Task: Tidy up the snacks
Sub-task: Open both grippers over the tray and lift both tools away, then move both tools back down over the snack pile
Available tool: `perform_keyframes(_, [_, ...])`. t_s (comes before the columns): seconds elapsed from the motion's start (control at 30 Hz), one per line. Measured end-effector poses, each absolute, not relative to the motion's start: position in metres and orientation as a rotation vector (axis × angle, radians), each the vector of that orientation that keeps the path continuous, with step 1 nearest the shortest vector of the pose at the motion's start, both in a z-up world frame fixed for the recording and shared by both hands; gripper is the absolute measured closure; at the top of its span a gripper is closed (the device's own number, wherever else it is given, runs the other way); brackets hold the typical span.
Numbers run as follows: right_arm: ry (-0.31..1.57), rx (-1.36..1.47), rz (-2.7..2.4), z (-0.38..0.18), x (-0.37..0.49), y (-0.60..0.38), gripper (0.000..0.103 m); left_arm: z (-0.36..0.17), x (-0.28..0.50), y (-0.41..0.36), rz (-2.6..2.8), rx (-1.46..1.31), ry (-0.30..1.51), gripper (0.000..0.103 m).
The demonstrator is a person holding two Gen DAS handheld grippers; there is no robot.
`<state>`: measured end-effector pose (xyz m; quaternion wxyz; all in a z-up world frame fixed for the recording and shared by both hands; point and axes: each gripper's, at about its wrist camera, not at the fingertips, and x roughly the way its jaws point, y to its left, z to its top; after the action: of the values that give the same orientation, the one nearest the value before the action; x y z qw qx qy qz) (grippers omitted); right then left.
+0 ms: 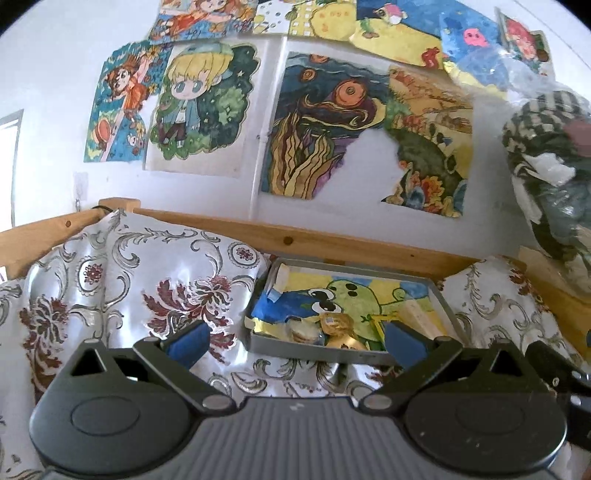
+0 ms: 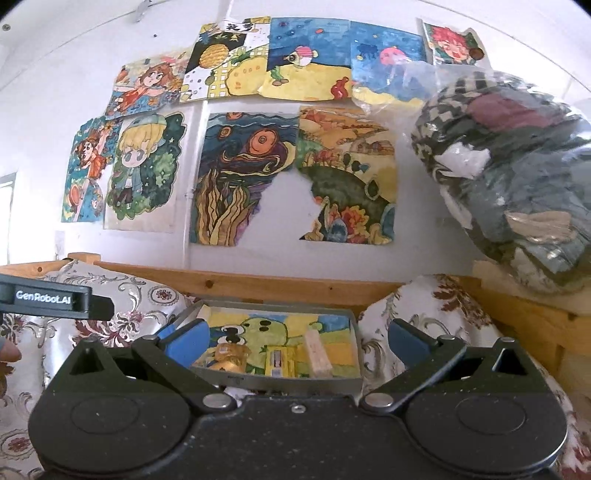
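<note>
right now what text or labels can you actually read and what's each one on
"GenRobot.AI": white lettering on the black body of the left gripper, seen from the right wrist view.
Black characters on the white strip atop the pineapple drawing: too blurred to read.
Printing on the gold snack wrapper and yellow packet: too small.

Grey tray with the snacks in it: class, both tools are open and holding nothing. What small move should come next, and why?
Probably ease the right tool forward and down toward the pale wrapped bar, jaws kept open. The bar lies in the grey tray just ahead of that tool, between its fingers' line. The left tool faces the gold-wrapped snacks at the tray's other end.
</note>
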<state>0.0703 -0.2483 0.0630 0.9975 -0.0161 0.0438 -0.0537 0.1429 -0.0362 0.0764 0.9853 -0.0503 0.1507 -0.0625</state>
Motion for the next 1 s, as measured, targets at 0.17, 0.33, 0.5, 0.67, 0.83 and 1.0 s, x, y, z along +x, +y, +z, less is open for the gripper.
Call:
perform_keyframes(0.17, [0.109, -0.019, -0.113, 0.059, 0.048, -0.245, 0.001, 0.071, 0.119, -0.03, -0.136, -0.087, 0.287, 0.0])
perform_keyframes(0.33, [0.126, -0.022, -0.112, 0.057, 0.029, -0.241, 0.001, 0.063, 0.1, -0.022, -0.136, -0.077, 0.285, 0.0])
perform_keyframes(0.5, [0.163, -0.028, -0.1, 0.051, 0.014, -0.235, 0.001, 0.055, 0.083, -0.013, -0.138, -0.071, 0.294, 0.0])
perform_keyframes(0.67, [0.228, -0.026, -0.081, 0.044, 0.002, -0.227, 0.001, 0.045, 0.07, -0.005, -0.137, -0.047, 0.325, 0.0])
perform_keyframes(0.83, [0.277, -0.033, -0.065, 0.039, -0.008, -0.22, 0.001, 0.034, 0.058, 0.005, -0.13, -0.045, 0.377, 0.0])
perform_keyframes(1.0, [0.312, -0.047, -0.05, 0.034, -0.014, -0.212, 0.001, 0.023, 0.052, 0.015, -0.119, -0.066, 0.457, 0.0])
